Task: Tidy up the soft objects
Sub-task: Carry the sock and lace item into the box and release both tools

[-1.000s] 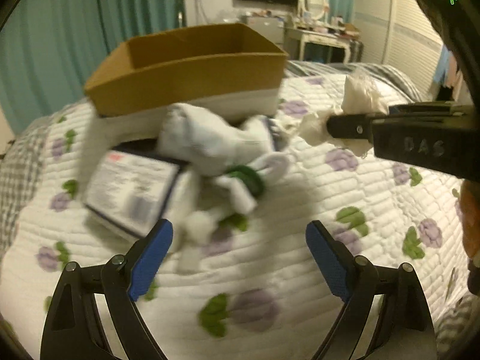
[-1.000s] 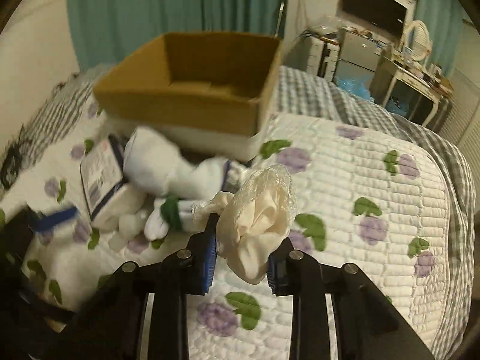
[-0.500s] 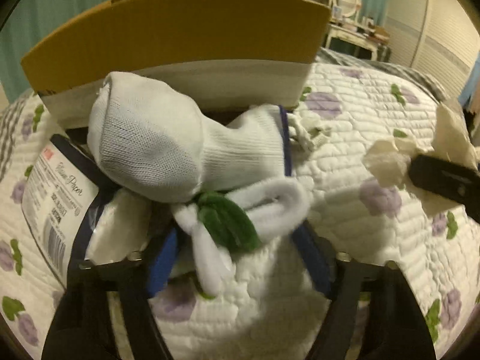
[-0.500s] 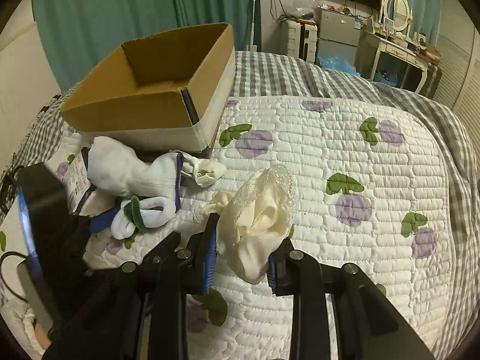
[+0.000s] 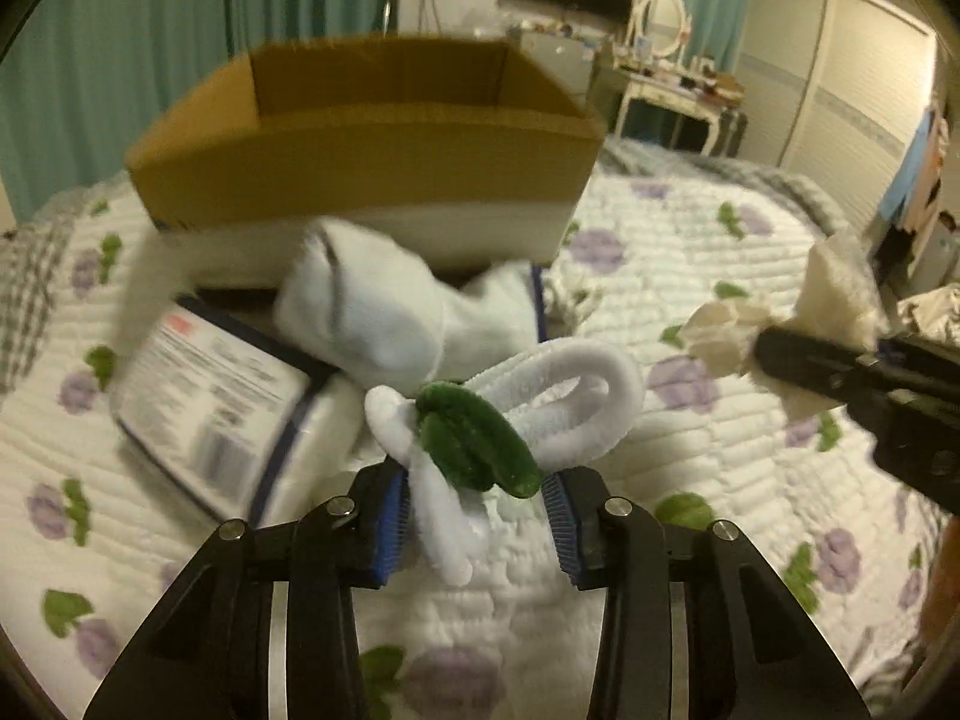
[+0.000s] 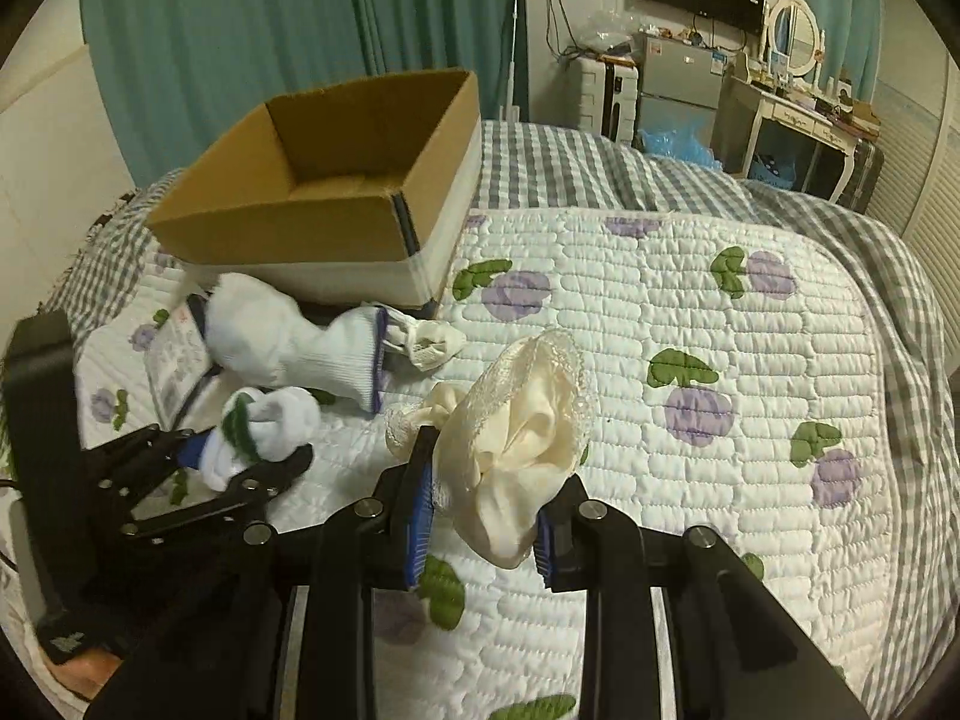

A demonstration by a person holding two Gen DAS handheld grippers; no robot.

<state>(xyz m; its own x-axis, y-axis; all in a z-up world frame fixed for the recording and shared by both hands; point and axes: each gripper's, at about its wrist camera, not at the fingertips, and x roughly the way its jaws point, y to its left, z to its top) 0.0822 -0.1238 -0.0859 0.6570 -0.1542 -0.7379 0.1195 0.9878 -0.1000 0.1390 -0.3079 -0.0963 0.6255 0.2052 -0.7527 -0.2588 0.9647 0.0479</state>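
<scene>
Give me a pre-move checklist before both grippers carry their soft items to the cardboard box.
1. Left gripper on the white and green chenille toy: jaws closing with the toy between the pads; firm grip cannot tell.
2. Right gripper shut on the cream lace cloth: ok.
3. Cardboard box open on top, nothing seen inside: ok.
4. White sock apart from the toy, so it would not drag along: cannot tell, they lie close.
5. Tissue pack clear of the left jaws: ok, it lies off to the side.
6. Grippers clear of each other: ok, a gap shows between them.
</scene>
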